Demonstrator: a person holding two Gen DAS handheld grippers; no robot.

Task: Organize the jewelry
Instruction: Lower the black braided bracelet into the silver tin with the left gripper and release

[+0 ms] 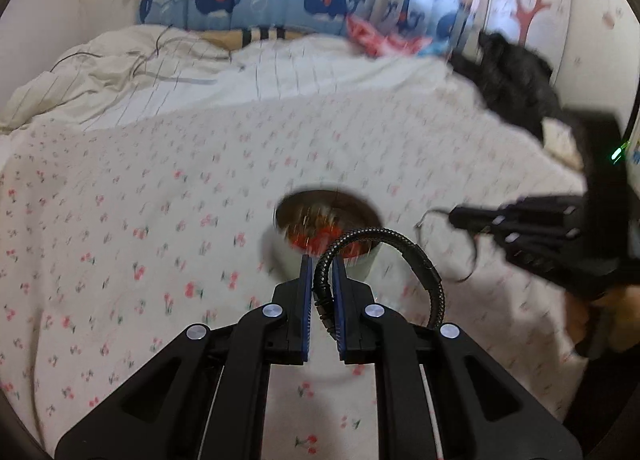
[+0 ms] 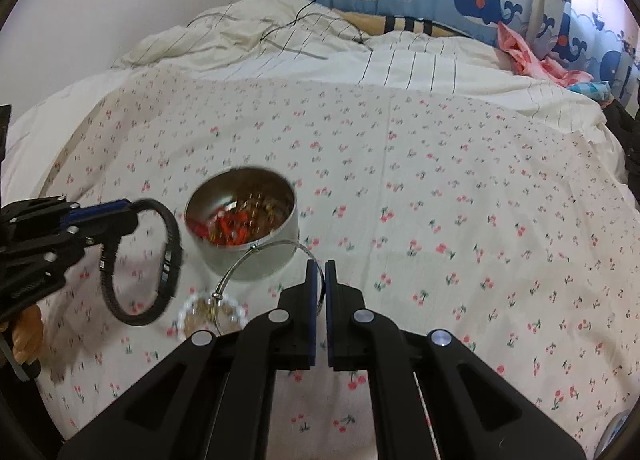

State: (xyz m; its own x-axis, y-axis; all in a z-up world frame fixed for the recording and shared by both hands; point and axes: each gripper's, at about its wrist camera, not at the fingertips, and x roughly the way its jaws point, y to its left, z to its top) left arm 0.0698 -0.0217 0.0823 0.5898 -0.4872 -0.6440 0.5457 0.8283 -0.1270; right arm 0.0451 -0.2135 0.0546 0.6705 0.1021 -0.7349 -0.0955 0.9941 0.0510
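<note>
On the bed, metal tin (image 2: 244, 236) holding blurred, perhaps red beads, left gripper (image 1: 320, 292) pinching black bracelet (image 1: 420, 264), right gripper (image 2: 320, 288) pinching wire bangle (image 2: 248, 272).

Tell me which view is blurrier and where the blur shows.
Left wrist view: heavier motion blur, smearing the metal tin and bedsheet, while the black bracelet stays sharp. Right wrist view: mostly crisp, the tin only slightly soft; fisheye bends the edges of both.

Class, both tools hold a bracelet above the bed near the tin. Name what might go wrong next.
1. The thin silver bangle, pinched at its edge by the right tool, may slip out.
2. The black bracelet in the left tool could miss the round tin or tip it on the soft bedsheet.
</note>
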